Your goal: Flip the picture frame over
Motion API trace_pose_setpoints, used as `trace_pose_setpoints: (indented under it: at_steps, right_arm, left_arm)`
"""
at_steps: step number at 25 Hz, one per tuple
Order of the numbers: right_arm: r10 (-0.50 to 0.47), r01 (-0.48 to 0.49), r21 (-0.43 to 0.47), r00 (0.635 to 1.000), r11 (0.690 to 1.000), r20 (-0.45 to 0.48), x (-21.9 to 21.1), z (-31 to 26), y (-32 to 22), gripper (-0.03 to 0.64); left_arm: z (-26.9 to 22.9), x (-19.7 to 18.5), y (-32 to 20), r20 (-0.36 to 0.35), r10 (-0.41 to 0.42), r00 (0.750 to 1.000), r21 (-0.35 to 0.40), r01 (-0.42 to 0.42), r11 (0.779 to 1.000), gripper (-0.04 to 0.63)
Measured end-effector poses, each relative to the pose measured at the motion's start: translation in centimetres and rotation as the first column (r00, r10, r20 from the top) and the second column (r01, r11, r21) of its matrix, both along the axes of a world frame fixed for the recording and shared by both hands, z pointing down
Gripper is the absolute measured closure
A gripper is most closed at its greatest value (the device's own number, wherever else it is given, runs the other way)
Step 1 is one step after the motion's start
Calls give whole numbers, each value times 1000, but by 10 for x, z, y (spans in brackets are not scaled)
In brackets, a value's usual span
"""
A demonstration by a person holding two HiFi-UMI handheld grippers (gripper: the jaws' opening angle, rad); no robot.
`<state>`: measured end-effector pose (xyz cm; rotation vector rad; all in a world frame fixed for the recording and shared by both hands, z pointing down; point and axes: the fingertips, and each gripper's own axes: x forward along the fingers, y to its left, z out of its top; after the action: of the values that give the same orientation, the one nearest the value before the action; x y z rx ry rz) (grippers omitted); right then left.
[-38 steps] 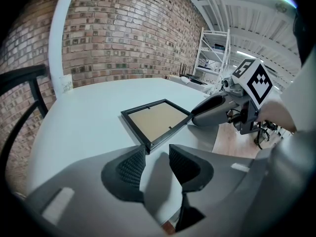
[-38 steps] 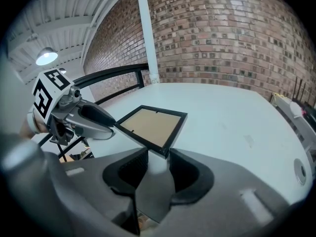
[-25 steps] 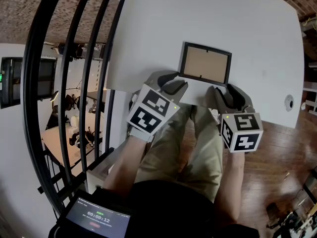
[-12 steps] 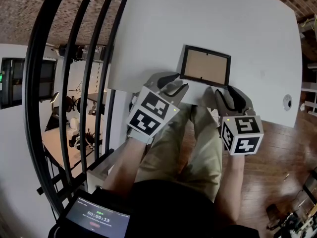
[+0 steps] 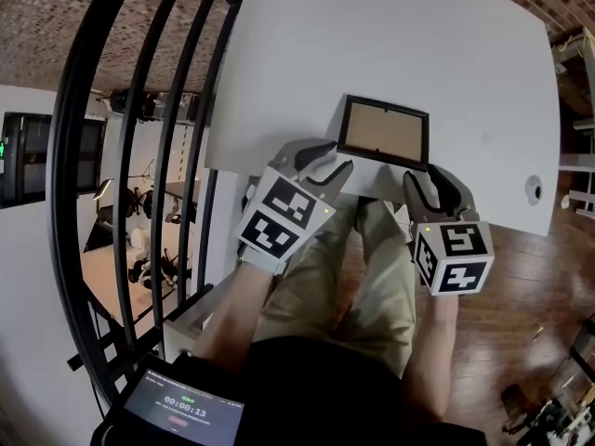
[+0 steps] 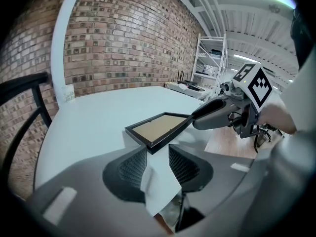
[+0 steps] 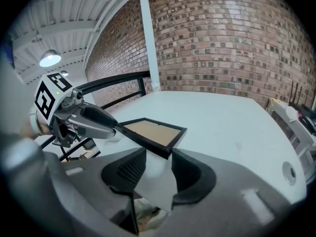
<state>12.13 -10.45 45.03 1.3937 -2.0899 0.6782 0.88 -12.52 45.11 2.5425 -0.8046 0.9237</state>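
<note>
Picture frame [image 5: 384, 131]: compared with a second ago it sits a little closer to the near edge of the white table [image 5: 390, 35] and looks shallower front to back in the head view. Both grippers are at the same near corners as before.

Count: one frame (black border, brown panel facing up), two grippers, one table, one small round hole [image 5: 533, 190] in the tabletop, far right.

Left gripper [image 5: 327, 158]: fingers apart, with the frame's near-left corner right at the mouth of the gap, not clamped. Bare table shows between the fingers behind that corner.

Right gripper [image 5: 426, 173]: fingers also spread, with the near-right corner of the frame at their tips, just ahead of the gap. In each gripper view, the other gripper's finger reaches the frame's opposite near corner.

Whether the near edge is lifted off the table cannot be told.
</note>
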Motion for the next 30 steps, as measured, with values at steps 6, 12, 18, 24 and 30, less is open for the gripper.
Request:
trace_pose_setpoints:
  at_steps: [6, 12, 18, 24, 30]
  right_arm:
    - [4, -4, 20, 1000, 1000, -3, -1, -16, 6, 472]
    - [9, -9, 39, 1000, 999, -9, -2, -28, 7, 472]
    - [10, -10, 57, 1000, 998, -10, -2, -38, 8, 472]
    - [11, -10, 70, 1000, 997, -12, -2, -46, 9, 472]
    - [13, -11, 85, 1000, 996, -15, -1, -51, 9, 472]
  left_arm:
    - [-16, -1, 5, -14, 0, 1000, 16, 0, 1000, 437]
    - [-27, -2, 7, -28, 0, 1000, 33, 1, 999, 437]
    - [-37, -2, 8, -39, 0, 999, 47, 2, 999, 437]
    - [-44, -2, 9, -46, 2, 999, 57, 1, 998, 437]
    - [-49, -2, 9, -58, 2, 998, 67, 2, 998, 437]
